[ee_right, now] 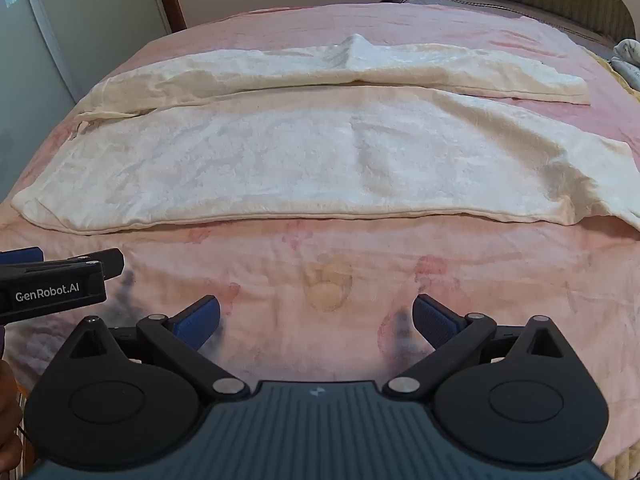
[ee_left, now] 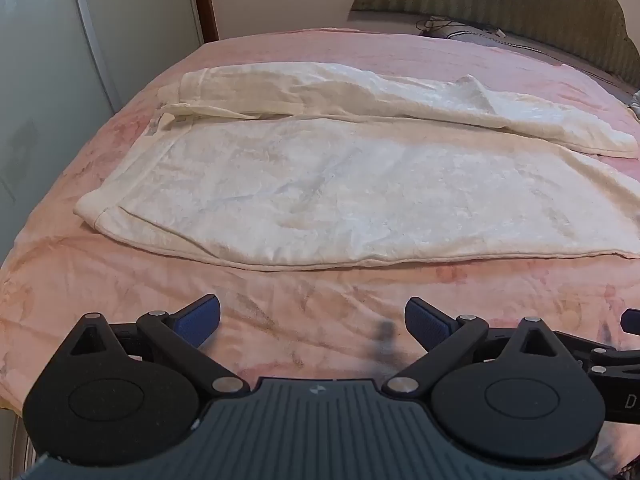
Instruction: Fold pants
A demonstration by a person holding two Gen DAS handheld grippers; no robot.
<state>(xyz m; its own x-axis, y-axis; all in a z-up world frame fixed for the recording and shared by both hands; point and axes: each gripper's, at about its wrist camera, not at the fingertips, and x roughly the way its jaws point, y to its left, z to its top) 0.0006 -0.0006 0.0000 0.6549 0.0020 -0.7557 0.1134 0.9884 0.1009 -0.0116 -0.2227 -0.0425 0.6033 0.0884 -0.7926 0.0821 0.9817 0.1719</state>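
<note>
Cream-white pants point(ee_left: 320, 184) lie spread flat across a pink bed cover point(ee_left: 280, 320), waistband at the left, both legs running to the right. They also show in the right wrist view point(ee_right: 320, 152). My left gripper point(ee_left: 312, 322) is open and empty, above the bare cover in front of the near leg's edge. My right gripper point(ee_right: 316, 320) is open and empty too, also short of the near leg. The left gripper's side point(ee_right: 60, 280) shows at the left of the right wrist view.
A padded headboard point(ee_left: 520, 4) and a grey pillow with cables point(ee_left: 472, 36) stand at the far right end of the bed. A pale wardrobe point(ee_left: 40, 80) stands left of the bed. Some bunched cloth point(ee_right: 628, 60) lies at the far right edge.
</note>
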